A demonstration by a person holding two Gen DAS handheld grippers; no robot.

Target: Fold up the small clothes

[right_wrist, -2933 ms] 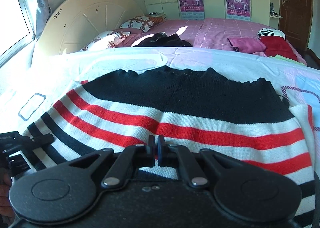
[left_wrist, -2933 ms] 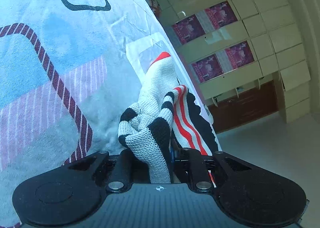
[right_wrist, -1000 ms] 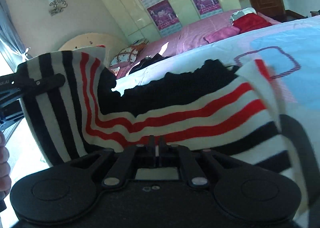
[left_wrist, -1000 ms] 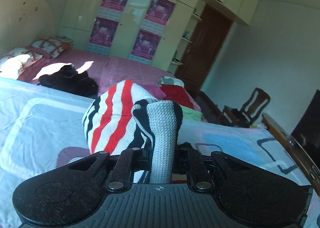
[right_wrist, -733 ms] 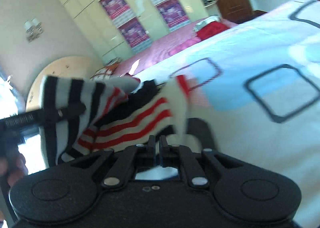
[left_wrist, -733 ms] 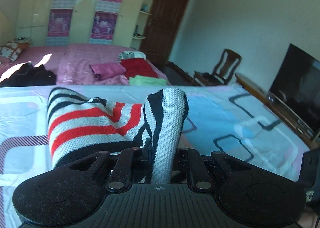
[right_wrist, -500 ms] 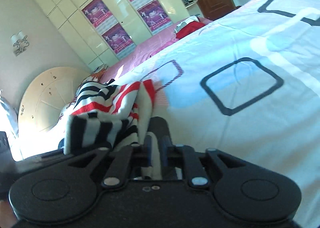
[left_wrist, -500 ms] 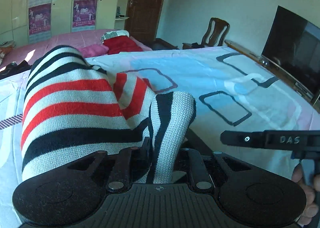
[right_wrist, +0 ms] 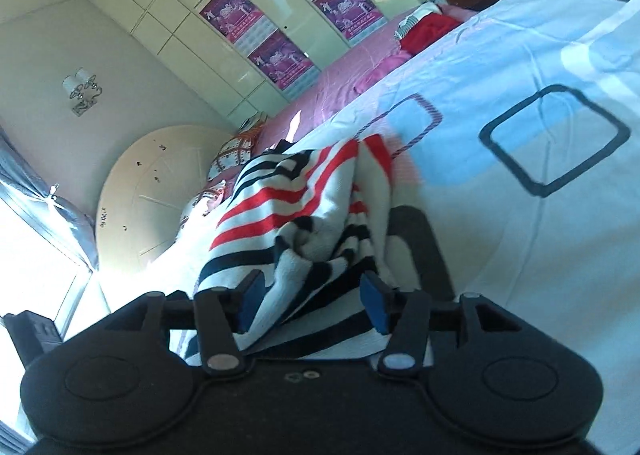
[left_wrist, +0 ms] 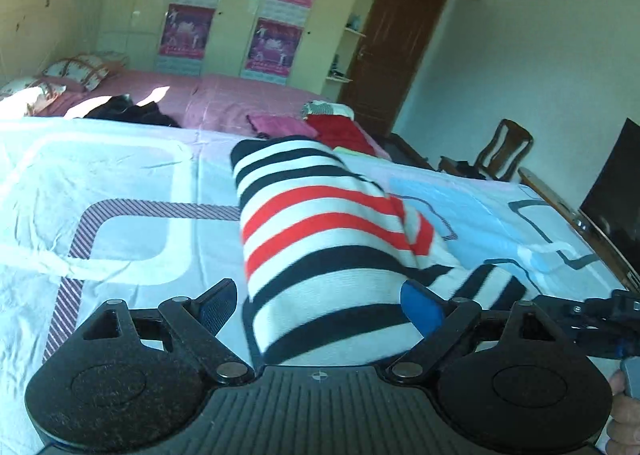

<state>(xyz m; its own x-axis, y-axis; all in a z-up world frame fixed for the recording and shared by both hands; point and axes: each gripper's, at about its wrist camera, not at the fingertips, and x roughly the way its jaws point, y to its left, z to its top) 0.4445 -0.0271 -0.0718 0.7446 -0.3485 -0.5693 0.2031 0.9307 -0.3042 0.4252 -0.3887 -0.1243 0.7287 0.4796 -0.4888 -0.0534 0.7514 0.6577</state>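
Striped sweater [left_wrist: 320, 239] lies bunched on bedsheet [left_wrist: 120, 183], its near end hidden behind my left gripper [left_wrist: 320, 307] and right gripper [right_wrist: 312, 299]; both jaws opening, letting go after clamping it a second ago.

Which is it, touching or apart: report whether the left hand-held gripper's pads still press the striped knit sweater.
Apart. The left wrist view shows the left hand-held gripper opening, a visible gap beside the striped knit sweater.

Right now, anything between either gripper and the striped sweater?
Nothing visible. The striped sweater lies on the patterned bedsheet directly between the fingers of the left gripper and the right gripper. Both sets of jaws are opening, pads clear of the knit.
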